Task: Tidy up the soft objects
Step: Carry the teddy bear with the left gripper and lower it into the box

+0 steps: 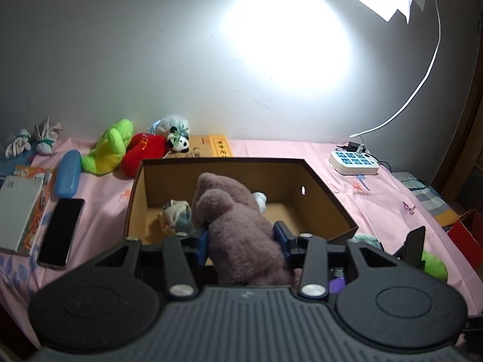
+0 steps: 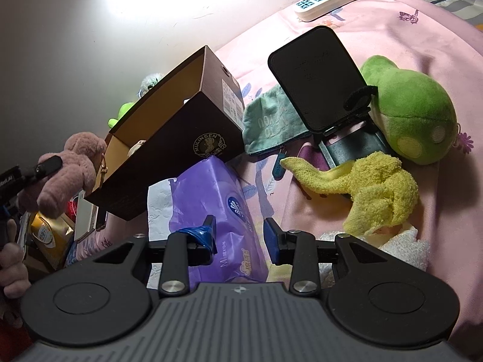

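My left gripper is shut on a mauve plush bear and holds it over the near edge of an open cardboard box. Small soft toys lie inside the box. The bear also shows in the right wrist view, at the box's left end. My right gripper is open and empty above a purple tissue pack. A yellow towel, a green plush and a teal cloth lie on the pink sheet to its right.
A green-yellow plush, a red plush and a small panda lie behind the box by the wall. A phone, a blue case and books lie left. A power strip and a black stand are right.
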`<state>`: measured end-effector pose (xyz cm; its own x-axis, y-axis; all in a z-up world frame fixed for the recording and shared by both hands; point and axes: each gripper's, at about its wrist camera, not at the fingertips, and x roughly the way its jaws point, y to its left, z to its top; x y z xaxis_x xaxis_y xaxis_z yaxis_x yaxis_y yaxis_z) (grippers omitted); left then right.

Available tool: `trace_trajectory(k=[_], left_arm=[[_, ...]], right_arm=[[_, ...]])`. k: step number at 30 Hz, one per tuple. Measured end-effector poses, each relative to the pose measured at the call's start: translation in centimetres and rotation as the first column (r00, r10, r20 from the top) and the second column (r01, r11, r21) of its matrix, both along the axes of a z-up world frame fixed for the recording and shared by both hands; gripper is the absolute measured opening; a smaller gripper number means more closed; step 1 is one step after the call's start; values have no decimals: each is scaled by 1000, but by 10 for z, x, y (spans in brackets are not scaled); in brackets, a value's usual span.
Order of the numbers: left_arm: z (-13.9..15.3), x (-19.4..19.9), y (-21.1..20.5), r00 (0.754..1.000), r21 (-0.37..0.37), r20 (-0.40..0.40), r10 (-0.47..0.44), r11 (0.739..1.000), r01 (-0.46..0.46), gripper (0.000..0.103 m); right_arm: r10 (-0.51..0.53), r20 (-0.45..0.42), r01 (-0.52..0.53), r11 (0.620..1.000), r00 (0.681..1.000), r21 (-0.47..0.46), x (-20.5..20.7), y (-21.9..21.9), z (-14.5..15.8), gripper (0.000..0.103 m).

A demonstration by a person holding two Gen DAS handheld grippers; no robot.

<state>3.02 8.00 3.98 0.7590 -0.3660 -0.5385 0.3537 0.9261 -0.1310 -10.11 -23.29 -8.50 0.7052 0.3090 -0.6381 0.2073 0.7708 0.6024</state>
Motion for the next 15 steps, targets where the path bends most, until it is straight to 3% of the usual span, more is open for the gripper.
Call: trace_trajectory(k=[8,15], left_arm=[[-13,67,-5,999,17,11,38,999,-38,41],[-59,115,-11,992,62,-98,74,996,-68,41]], right_arm=[[-49,3,49,999,999,-8,-2,-11,-1,18],[-75,3,75,997,997,-8,6,-17,-2,18]])
